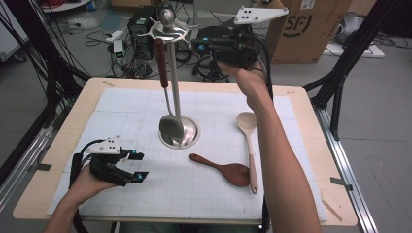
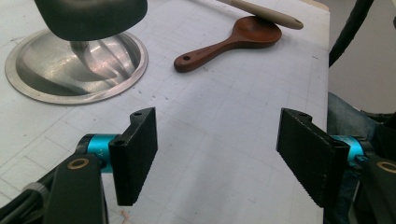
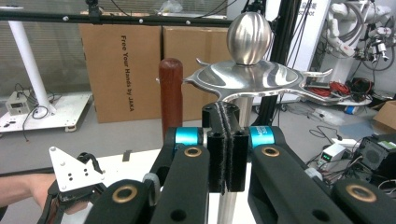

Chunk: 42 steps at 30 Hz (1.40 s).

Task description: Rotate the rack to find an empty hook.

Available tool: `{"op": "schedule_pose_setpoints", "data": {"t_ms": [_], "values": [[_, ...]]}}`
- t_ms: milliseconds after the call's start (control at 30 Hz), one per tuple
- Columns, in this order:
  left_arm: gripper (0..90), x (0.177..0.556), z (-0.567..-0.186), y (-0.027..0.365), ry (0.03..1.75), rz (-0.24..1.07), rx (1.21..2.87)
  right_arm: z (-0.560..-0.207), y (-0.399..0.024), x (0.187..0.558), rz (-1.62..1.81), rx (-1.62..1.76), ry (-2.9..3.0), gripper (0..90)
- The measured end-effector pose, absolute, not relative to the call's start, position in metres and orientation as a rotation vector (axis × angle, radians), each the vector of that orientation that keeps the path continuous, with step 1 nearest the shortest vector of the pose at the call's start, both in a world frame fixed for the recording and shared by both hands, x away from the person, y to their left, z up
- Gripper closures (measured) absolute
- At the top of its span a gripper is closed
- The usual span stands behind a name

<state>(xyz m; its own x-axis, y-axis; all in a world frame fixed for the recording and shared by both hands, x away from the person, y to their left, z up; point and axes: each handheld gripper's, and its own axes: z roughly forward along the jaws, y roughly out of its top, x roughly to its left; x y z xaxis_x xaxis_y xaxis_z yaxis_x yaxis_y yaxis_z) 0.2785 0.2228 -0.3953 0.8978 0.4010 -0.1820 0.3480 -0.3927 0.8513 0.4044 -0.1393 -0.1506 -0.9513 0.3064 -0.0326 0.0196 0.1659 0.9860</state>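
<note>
Now right tool (image 3: 223, 140) shut beside rack (image 3: 247, 79); ladle (image 1: 167, 97) hangs.

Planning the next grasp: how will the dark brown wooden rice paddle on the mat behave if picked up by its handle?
The dark brown wooden rice paddle looks rigid, so it probably won't flex. Its broad head likely makes it head-heavy, apt to droop in a handle grip. The pale wooden spoon rests across that head, so lifting it would probably shift or roll the spoon.

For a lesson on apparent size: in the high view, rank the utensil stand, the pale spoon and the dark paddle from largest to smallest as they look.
1. Utensil stand, the tallest.
2. Pale spoon.
3. Dark paddle, shorter than the spoon beside it.

The stand rises toward the camera, which may enlarge its top.
</note>
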Motion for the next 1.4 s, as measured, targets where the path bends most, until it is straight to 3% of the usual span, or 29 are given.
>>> {"op": "schedule_pose_setpoints", "data": {"t_ms": [1400], "values": [[21.5,0.281,-0.396,0.224,0.590,0.100,2.013,-0.149,-0.113,0.395,1.867,0.247,2.231,90.0]]}}
